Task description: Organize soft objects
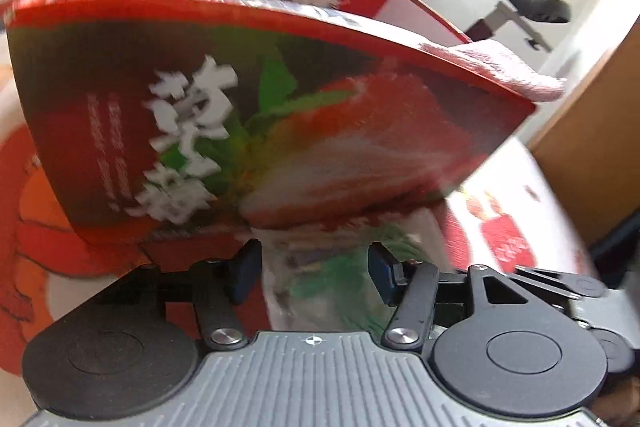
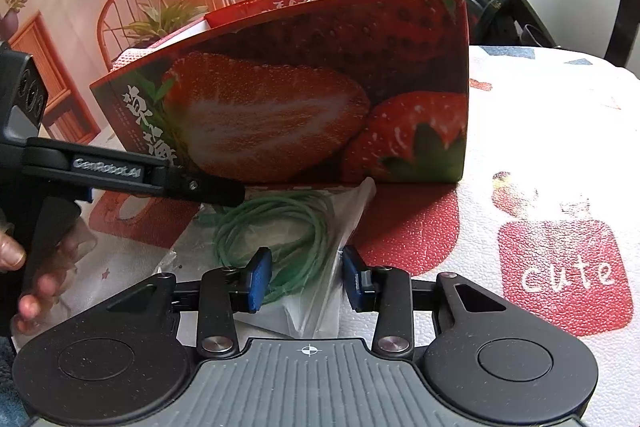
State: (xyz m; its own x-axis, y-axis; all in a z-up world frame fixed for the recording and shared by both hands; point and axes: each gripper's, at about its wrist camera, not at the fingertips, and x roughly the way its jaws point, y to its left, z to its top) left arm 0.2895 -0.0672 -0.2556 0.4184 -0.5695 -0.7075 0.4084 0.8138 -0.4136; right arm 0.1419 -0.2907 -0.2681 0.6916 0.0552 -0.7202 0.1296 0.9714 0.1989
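Strawberry-print cloth (image 1: 520, 195) is covering the table under us. From the left wrist, we are facing the red strawberry box (image 1: 256, 115) close up, blurred; pink knitted towel (image 1: 516, 71) is hanging over its right rim. Our left gripper (image 1: 312, 267) is standing spread around a clear bag (image 1: 320, 279), pads apart from it. From the right wrist, our right gripper (image 2: 306, 277) is pinching that bag's (image 2: 320, 291) near edge, green cord (image 2: 276, 227) inside. Open cloth is lying to the right.
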